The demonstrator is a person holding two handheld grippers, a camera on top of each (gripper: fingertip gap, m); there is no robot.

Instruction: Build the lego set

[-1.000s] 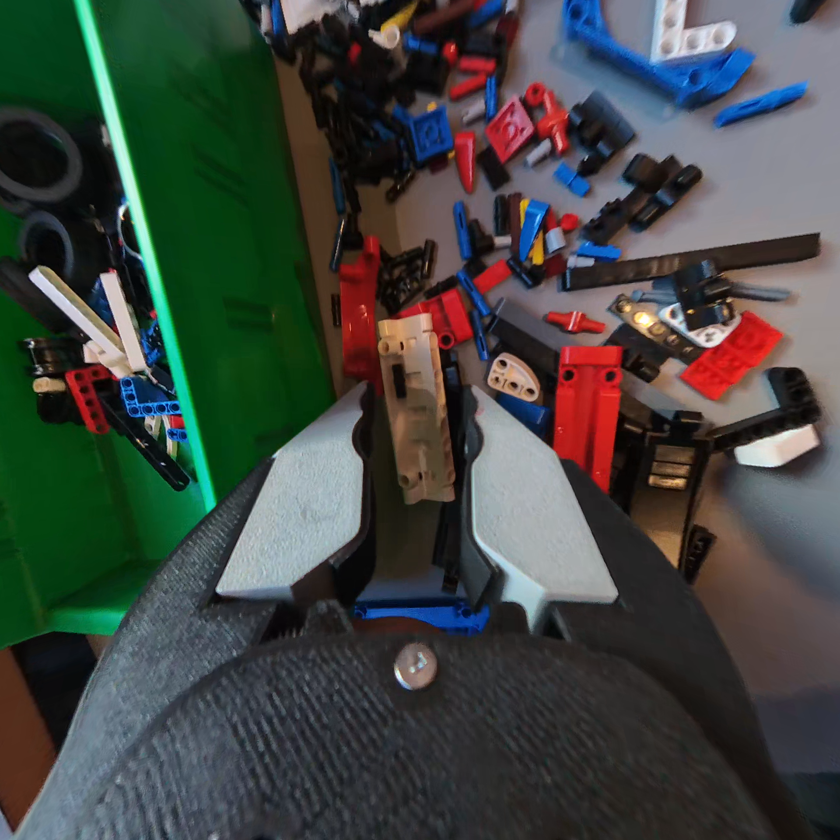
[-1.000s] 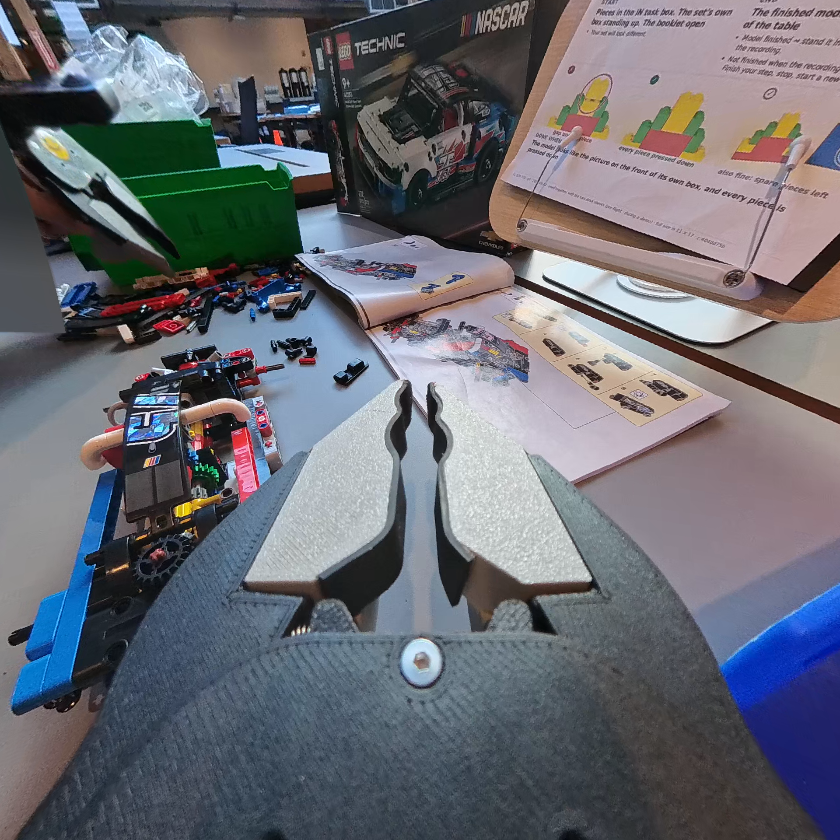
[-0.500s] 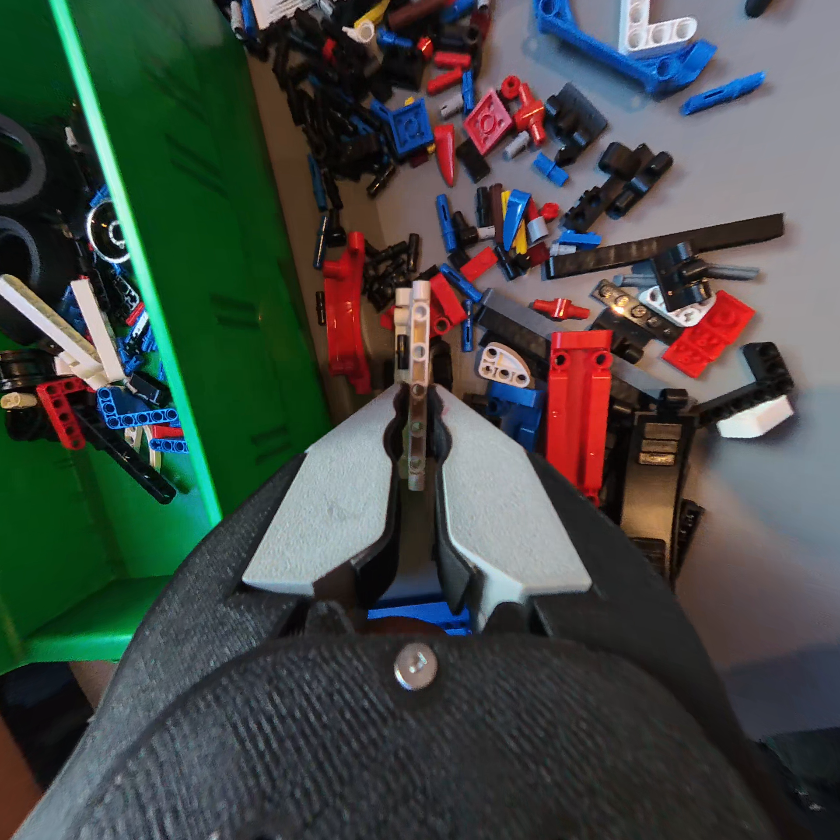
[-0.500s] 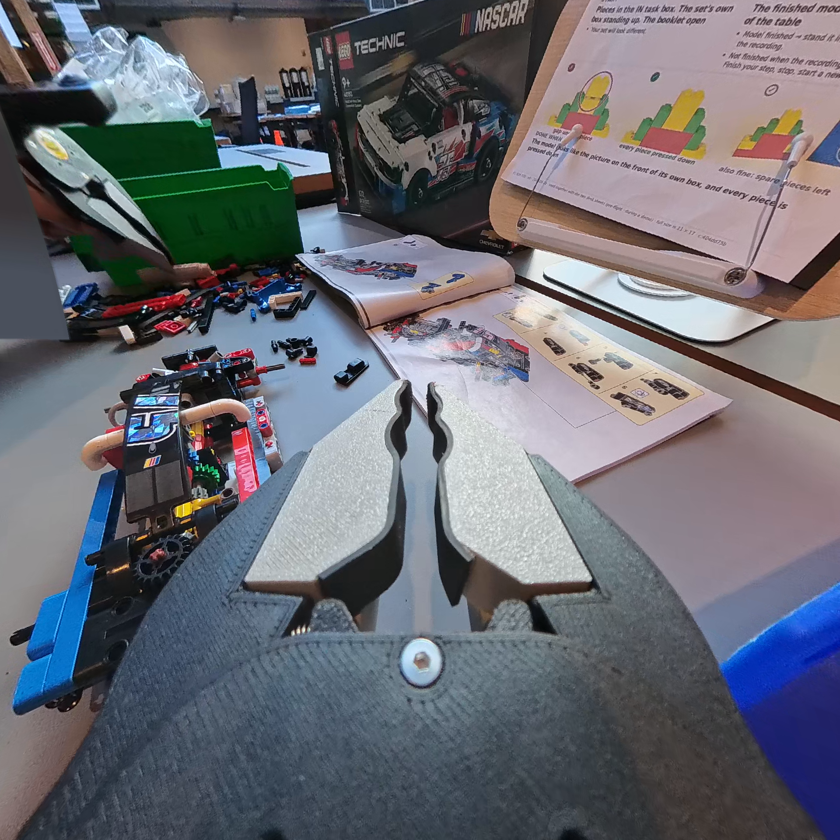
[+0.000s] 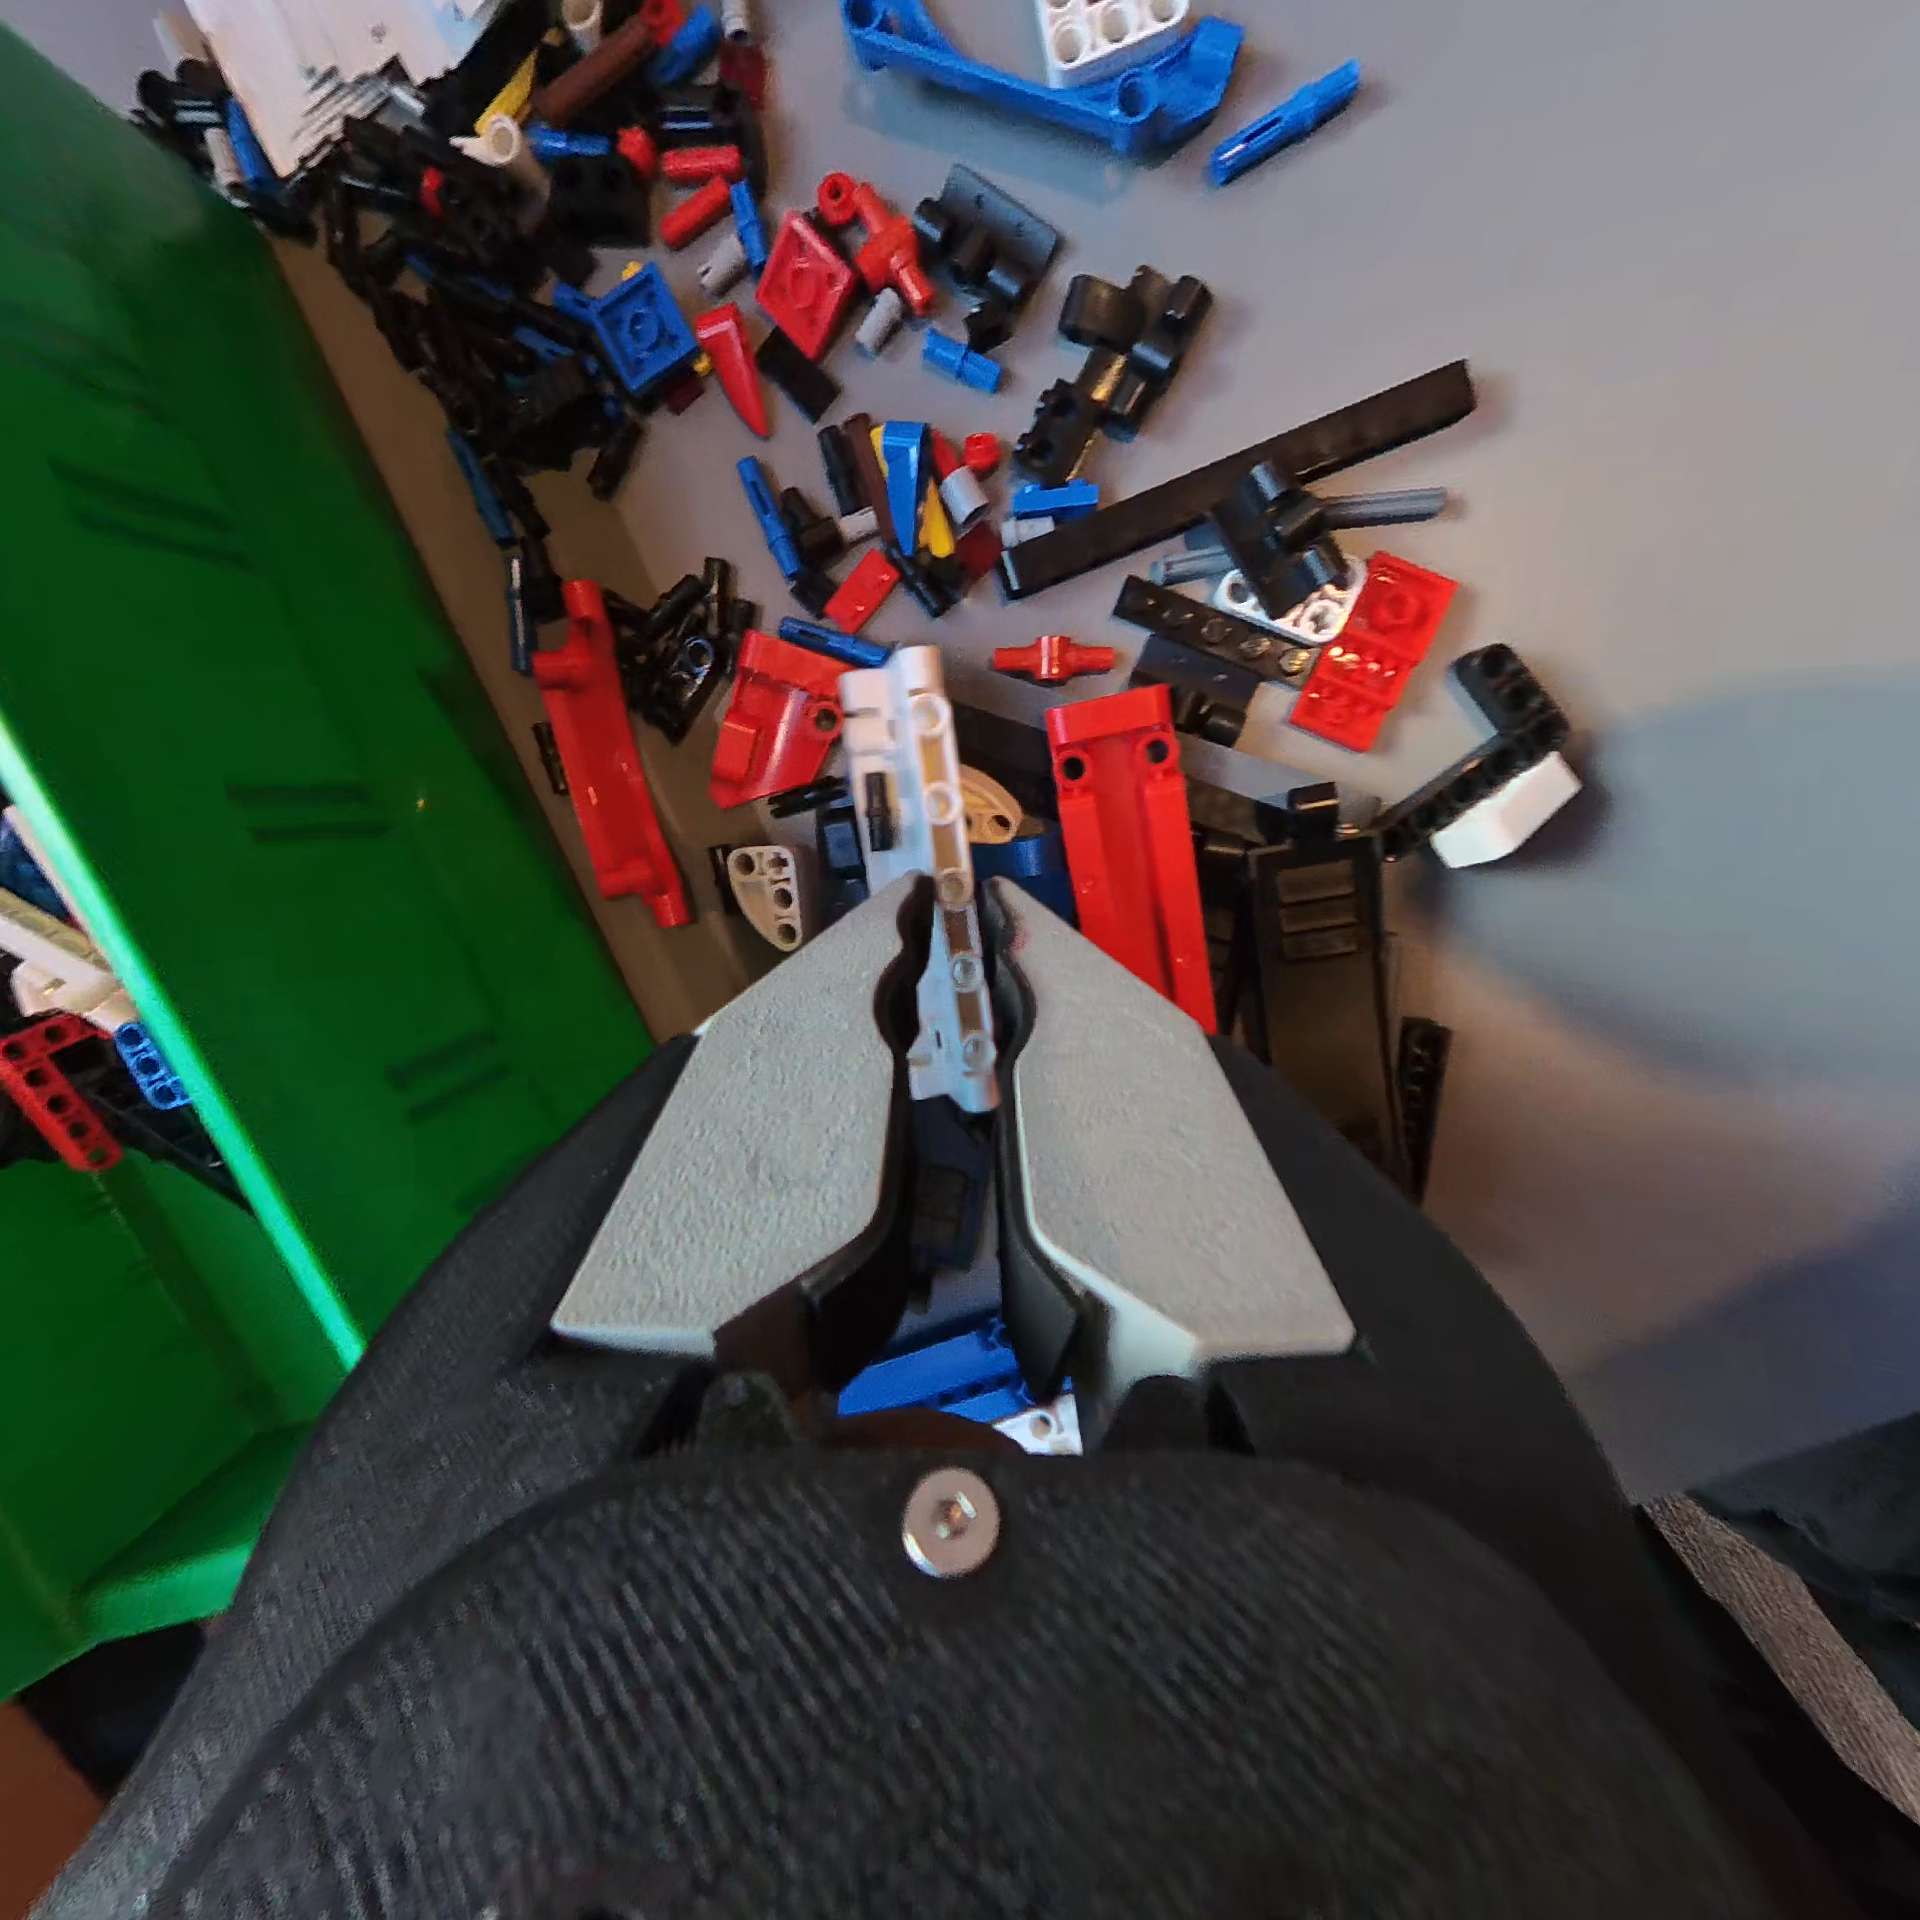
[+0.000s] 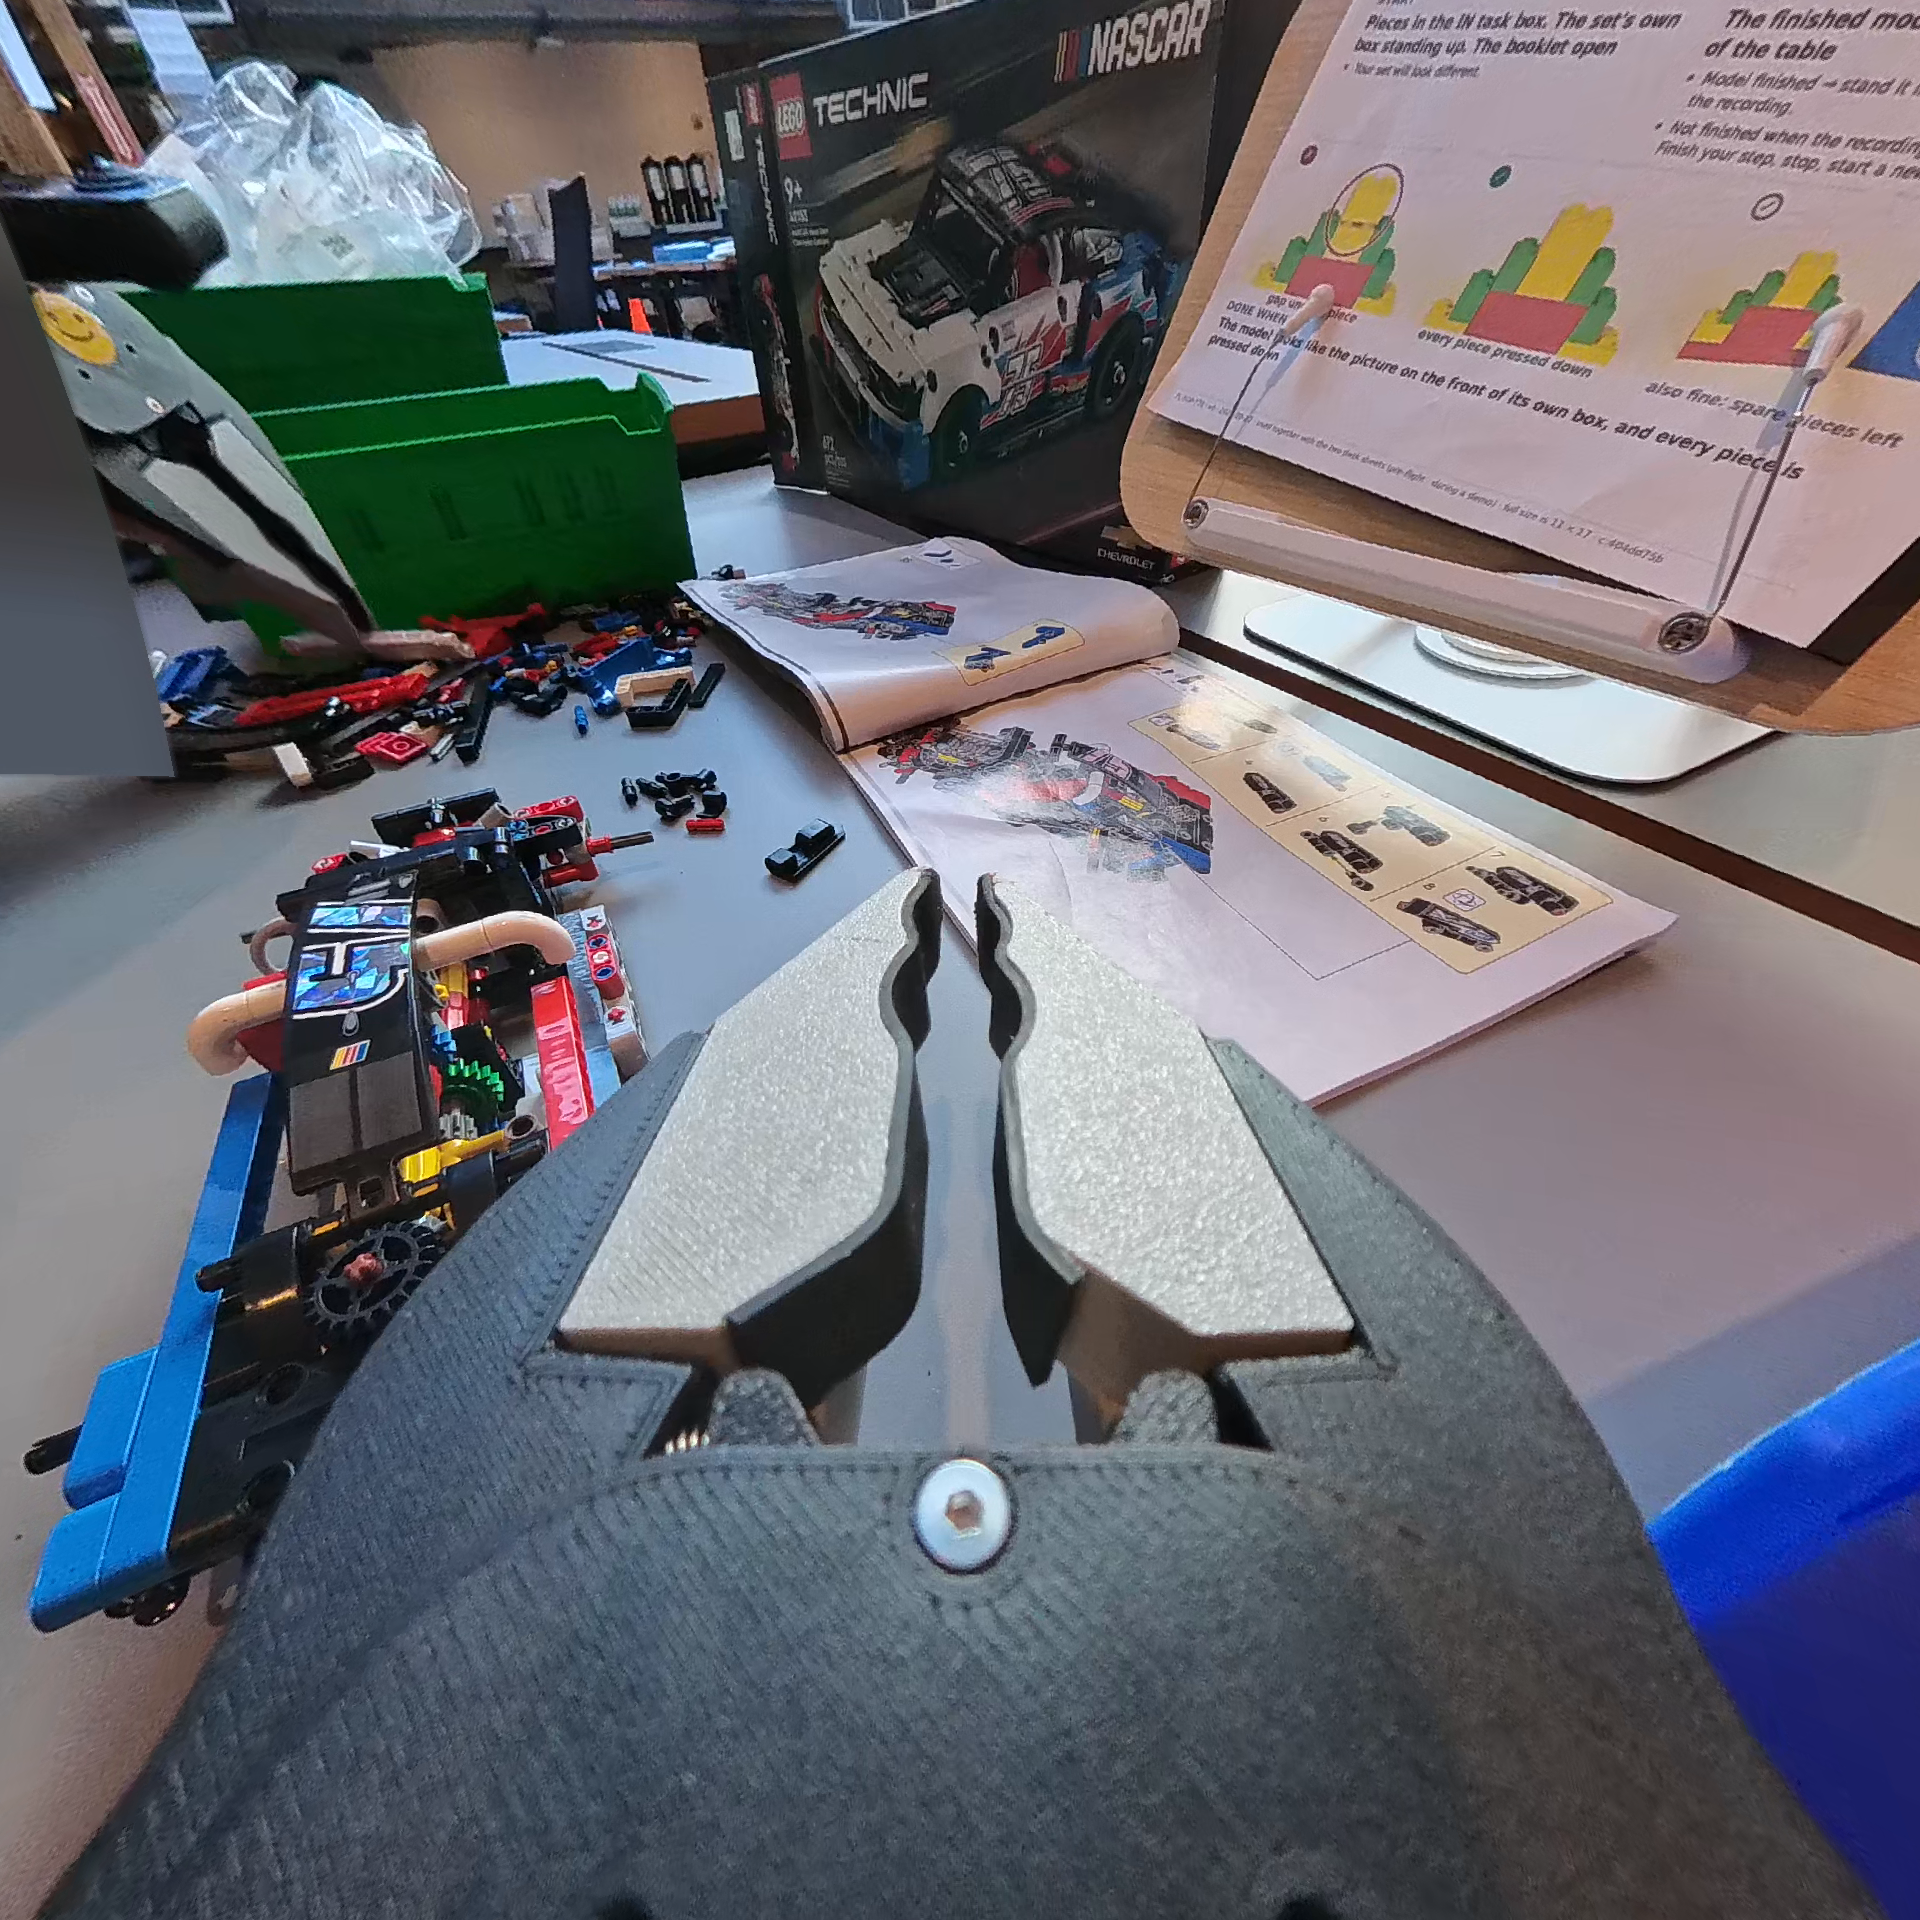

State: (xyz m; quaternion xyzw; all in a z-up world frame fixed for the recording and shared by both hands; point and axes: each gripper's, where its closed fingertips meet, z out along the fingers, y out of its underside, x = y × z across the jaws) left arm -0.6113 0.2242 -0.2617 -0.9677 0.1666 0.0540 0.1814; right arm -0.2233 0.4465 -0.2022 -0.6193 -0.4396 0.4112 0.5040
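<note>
My left gripper [image 5: 951, 891] is shut on a white Technic panel [image 5: 920, 748], held edge-on and sticking out past the fingertips above the pile of loose pieces [image 5: 914, 478] on the grey table. The left gripper also shows far left in the right wrist view [image 6: 218, 499], over the same pile [image 6: 468, 696]. My right gripper [image 6: 958, 883] is shut and empty, just above the table. The partly built car [image 6: 353, 1091], with a blue side rail and a black stickered panel, lies to its left. The open instruction booklet [image 6: 1195, 831] lies ahead of it.
A green bin [image 5: 260, 727] with more pieces stands left of the pile; it also shows in the right wrist view [image 6: 478, 488]. The set's box [image 6: 987, 260] and a sheet on a wooden stand [image 6: 1558, 312] are at the back. A blue bin [image 6: 1818, 1558] is at lower right. The grippers' ends are close to 45 centimeters from one another.
My left gripper closed on the white panel, which turned from flat to edge-on between the fingers, and has shifted slightly with it. The right gripper has not moved.
</note>
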